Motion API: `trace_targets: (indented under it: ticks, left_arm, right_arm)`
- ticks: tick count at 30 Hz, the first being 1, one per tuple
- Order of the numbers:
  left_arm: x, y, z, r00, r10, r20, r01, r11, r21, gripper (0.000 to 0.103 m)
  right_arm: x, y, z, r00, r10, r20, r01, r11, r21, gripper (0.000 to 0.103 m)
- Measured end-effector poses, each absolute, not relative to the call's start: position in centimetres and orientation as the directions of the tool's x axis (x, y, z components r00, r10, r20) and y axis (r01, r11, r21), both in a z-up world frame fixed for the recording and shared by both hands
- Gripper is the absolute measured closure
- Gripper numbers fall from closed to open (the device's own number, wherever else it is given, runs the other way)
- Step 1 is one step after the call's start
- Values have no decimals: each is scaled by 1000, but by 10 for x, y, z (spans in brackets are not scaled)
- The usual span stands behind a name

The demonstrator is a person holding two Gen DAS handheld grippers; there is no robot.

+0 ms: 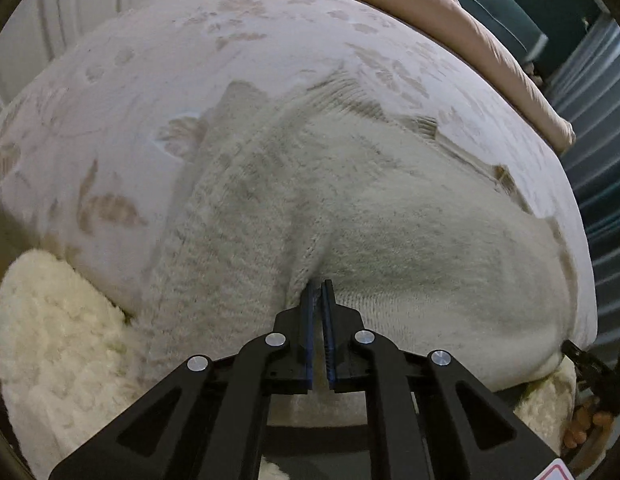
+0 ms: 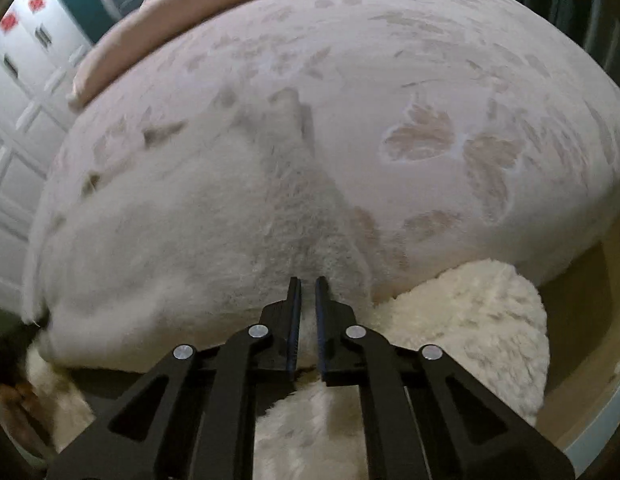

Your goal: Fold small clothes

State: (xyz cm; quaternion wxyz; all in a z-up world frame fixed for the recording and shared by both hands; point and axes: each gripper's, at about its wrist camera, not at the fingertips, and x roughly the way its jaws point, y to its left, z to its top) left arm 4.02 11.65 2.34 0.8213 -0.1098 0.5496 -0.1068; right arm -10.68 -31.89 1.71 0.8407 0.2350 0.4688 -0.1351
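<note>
A cream knit sweater (image 1: 350,208) lies spread on a bed with a pale pink leaf-patterned cover (image 1: 149,60). My left gripper (image 1: 320,286) is shut on a raised fold of the knit at the sweater's near edge. In the right wrist view, which is blurred, the same sweater (image 2: 189,208) fills the left and middle, with one sleeve reaching away up the cover (image 2: 430,60). My right gripper (image 2: 307,284) is shut on the sweater's near edge, and white fabric shows between its narrow jaws.
A fluffy white rug (image 1: 57,332) lies below the bed's near edge, seen also in the right wrist view (image 2: 470,312). A peach blanket (image 1: 450,8) is bunched along the far side. A white panelled door (image 2: 17,100) stands to the left.
</note>
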Motion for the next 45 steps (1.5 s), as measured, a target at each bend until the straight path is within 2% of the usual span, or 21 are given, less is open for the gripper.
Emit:
trace_targets:
  ticks: [3,6,8,10,13,16,17,19,23,25,27,31,33,34,36,37,38,40,43,45]
  left_arm:
    - [39,104,26,389,-227,-893,72,974,-216,94]
    - [41,97,25,397,-198,-896,86,980,-179,94]
    - [42,101,24,393,-220,-893,80,976,-205,94]
    - [44,109,24,388,-254,-886,58,966,-251,94]
    - [41,114,33,393,-305,-868,29,947,-319,94]
    - [38,99,44,411,-305,-859,54,949,-311,91]
    - [37,93,46,415,-310,-856,70,948,-309,84]
    - [36,75,47,410,-319,-855,110,947,-301,77]
    - [40,57,32,379,-274,-884,142,961,-237,77]
    - [41,55,27,390,-263,-882,147,964,-222,76]
    - [40,55,28,394,-260,-882,154,964,-216,76]
    - [39,58,32,405,-278,-871,142,960,-241,76]
    - [46,60,41,434,-301,-849,141,954,-266,76]
    - [53,60,45,451,-297,-842,143,955,-260,76]
    - [73,66,53,482,-266,-835,124,964,-235,75]
    - [83,71,55,495,-262,-828,110,965,-240,74]
    - [94,77,56,504,-256,-825,90,966,-244,73]
    - [121,91,55,511,-241,-825,43,966,-255,70]
    - [153,110,44,493,-259,-831,-21,951,-309,54]
    - [171,112,30,453,-287,-844,-33,941,-337,51]
  right_arm:
    - [-104,-301,32,567,5,-824,390,879,273,92]
    - [-88,-290,17,517,-36,-856,382,904,193,89]
    - [-76,-295,-3,473,-4,-881,404,890,213,91]
    - [-78,-304,6,500,36,-865,433,855,285,90]
    - [-85,-299,29,543,28,-839,421,856,301,84]
    - [-83,-281,37,567,82,-819,365,867,340,84]
    - [-80,-271,39,571,102,-815,338,875,347,84]
    - [-67,-242,37,565,158,-810,266,894,361,84]
    - [-35,-195,13,497,210,-842,173,927,333,82]
    - [-24,-182,-2,477,164,-864,169,947,273,82]
    - [-20,-176,10,481,141,-865,156,957,243,80]
    - [-24,-200,38,552,126,-824,193,942,274,80]
    - [-22,-224,49,597,66,-800,246,933,261,72]
    - [-17,-235,54,609,30,-793,280,927,251,62]
    - [-5,-268,61,634,-46,-772,351,907,234,59]
    - [0,-279,64,644,-64,-762,364,902,232,55]
    - [4,-287,66,650,-76,-756,371,900,228,45]
    - [18,-304,66,648,-119,-752,399,895,202,37]
    - [41,-316,56,632,-105,-768,387,901,195,35]
    - [52,-322,43,611,-74,-788,381,900,210,33]
